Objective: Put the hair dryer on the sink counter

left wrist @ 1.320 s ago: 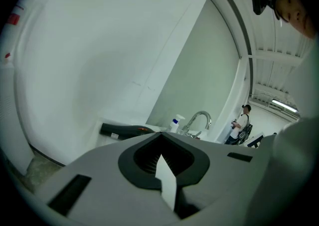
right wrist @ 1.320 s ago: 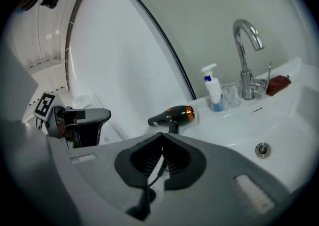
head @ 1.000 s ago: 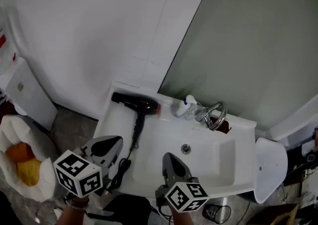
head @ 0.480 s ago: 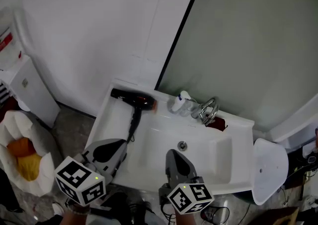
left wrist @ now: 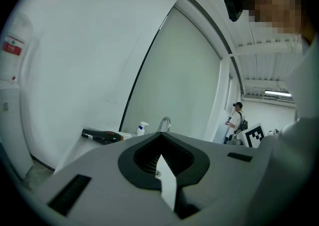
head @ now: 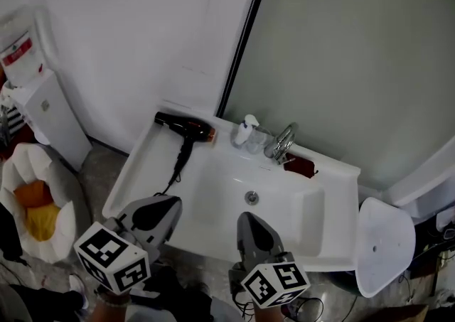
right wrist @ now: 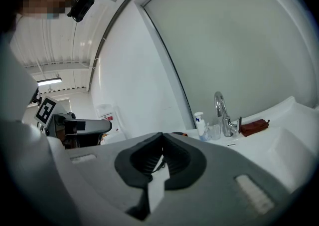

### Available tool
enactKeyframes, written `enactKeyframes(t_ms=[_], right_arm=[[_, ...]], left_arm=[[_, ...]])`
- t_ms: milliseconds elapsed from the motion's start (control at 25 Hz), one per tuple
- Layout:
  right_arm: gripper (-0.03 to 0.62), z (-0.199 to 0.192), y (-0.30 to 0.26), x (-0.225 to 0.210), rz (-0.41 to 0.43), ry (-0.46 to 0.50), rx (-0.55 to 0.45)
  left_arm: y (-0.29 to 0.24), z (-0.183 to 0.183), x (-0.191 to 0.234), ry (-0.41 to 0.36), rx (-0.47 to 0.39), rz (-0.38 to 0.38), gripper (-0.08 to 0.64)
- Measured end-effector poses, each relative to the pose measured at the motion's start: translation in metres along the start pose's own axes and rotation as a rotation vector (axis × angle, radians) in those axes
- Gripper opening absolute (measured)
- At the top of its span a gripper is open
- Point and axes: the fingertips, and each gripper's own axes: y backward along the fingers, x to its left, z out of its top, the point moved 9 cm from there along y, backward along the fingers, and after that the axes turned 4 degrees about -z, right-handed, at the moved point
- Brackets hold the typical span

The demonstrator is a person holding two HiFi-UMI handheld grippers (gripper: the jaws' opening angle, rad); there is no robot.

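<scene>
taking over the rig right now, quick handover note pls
Left gripper: shut, empty, held at the near edge of the sink counter.
Right gripper: shut, empty, beside it.
Hair dryer: lying at the counter's back left, cord trailing toward the front.
Done: dryer is on the counter.
Left: nothing visible to do.

The bench (head: 138, 171) is smooth, glossy white and ceramic-looking. On it the tap (head: 281, 144) is polished metal; left of the tap, the hair dryer (head: 186, 127) is glossy black plastic. The left gripper (head: 170, 205) and right gripper (head: 247, 218) have matt grey shells.
</scene>
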Motion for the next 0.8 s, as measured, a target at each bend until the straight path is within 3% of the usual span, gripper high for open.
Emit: enactKeyframes(t_ms=[440,800], right_arm=[[-0.002,0.001,0.073,-0.020,0.116,0.032,-0.002],[-0.003,0.002,0.095,-0.018,0.183,0.016,0.007]], left_arm=[[0.020,-0.025,-0.089,-0.005,-0.067,0.070,0.003],[0.038,-0.029,-0.127,-0.010,-0.074,0.116,0.003]])
